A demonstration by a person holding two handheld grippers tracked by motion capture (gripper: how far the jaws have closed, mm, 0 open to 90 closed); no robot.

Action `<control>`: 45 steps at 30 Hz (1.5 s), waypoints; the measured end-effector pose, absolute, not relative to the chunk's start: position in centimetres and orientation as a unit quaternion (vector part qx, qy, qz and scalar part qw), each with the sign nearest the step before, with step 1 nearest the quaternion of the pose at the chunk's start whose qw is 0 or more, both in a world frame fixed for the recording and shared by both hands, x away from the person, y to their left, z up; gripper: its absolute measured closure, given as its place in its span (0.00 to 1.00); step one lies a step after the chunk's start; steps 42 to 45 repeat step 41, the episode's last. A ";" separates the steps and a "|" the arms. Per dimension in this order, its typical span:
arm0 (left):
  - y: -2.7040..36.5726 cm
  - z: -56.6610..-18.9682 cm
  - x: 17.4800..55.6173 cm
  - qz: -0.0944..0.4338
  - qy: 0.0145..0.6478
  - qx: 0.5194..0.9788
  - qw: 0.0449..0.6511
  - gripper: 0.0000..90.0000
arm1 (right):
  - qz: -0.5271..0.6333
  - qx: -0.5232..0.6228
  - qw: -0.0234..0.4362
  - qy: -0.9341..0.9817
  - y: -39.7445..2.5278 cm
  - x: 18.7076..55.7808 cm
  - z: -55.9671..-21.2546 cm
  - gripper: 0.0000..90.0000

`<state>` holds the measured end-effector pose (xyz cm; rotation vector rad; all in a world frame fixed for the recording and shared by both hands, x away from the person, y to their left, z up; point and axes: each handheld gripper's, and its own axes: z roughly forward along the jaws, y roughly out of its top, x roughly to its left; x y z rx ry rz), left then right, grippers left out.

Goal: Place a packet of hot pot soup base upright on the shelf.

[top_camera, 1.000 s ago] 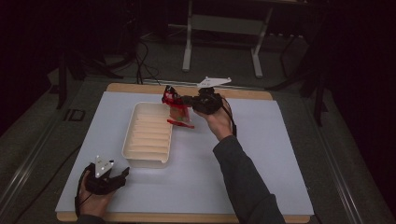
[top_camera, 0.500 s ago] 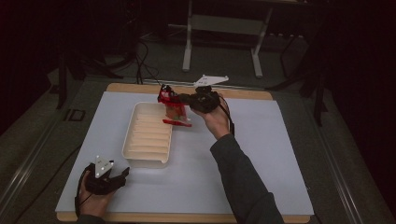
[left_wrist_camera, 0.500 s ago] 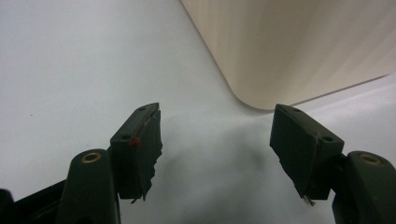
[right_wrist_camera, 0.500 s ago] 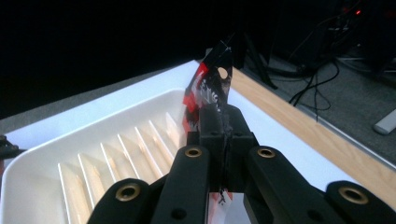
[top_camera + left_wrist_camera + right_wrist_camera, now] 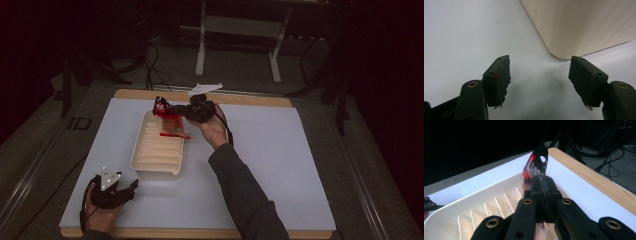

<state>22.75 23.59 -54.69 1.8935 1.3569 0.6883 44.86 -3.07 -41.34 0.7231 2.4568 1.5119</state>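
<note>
The right gripper, clenched on the top edge of a red and black plastic snack packet, is sitting a little further toward the upper left of the high view than it was a second ago, so the packet is now hanging more squarely over the far end of the cream ribbed plastic tray rather than beside its right rim. That suggests the packet is being carried into the tray, with the lowering and letting go not yet done.

In the right gripper view the packet is sticking up from between the closed jaws in the centre of the frame, with the tray spreading below and to the left. The packet is hanging directly beneath the gripper, apparently just above the tray ribs.

At the lower left of the high view the left gripper is resting on the white desk, jaws spread and holding nothing, near the tray's corner.
</note>
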 end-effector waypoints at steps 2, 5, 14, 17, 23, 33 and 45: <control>23.6 -54.7 22.7 0.266 0.523 0.731 0.349 0.38 | 0.505 0.240 0.077 0.826 -2.2 44.8 -41.8 0.99; 23.6 -54.7 22.7 0.266 0.523 0.731 0.349 0.38 | 0.505 0.240 0.071 0.826 -1.4 44.8 -42.3 0.99; 23.6 -54.7 22.7 0.266 0.523 0.730 0.350 0.38 | 0.499 0.233 0.056 0.833 0.8 44.1 -43.9 0.99; 23.6 -54.7 22.7 0.267 0.523 0.730 0.350 0.38 | 0.495 0.238 0.054 0.834 0.7 44.0 -44.4 0.99; 23.5 -54.7 22.7 0.266 0.524 0.731 0.347 0.38 | 0.447 0.259 0.059 0.854 -2.1 44.2 -45.3 0.75; 23.5 -54.7 22.8 0.267 0.524 0.733 0.342 0.38 | 0.395 0.309 0.136 0.854 -9.5 42.8 -41.7 0.31; 23.5 -54.8 22.8 0.266 0.526 0.732 0.341 0.37 | 0.406 0.356 0.156 0.827 -17.4 41.9 -41.4 0.19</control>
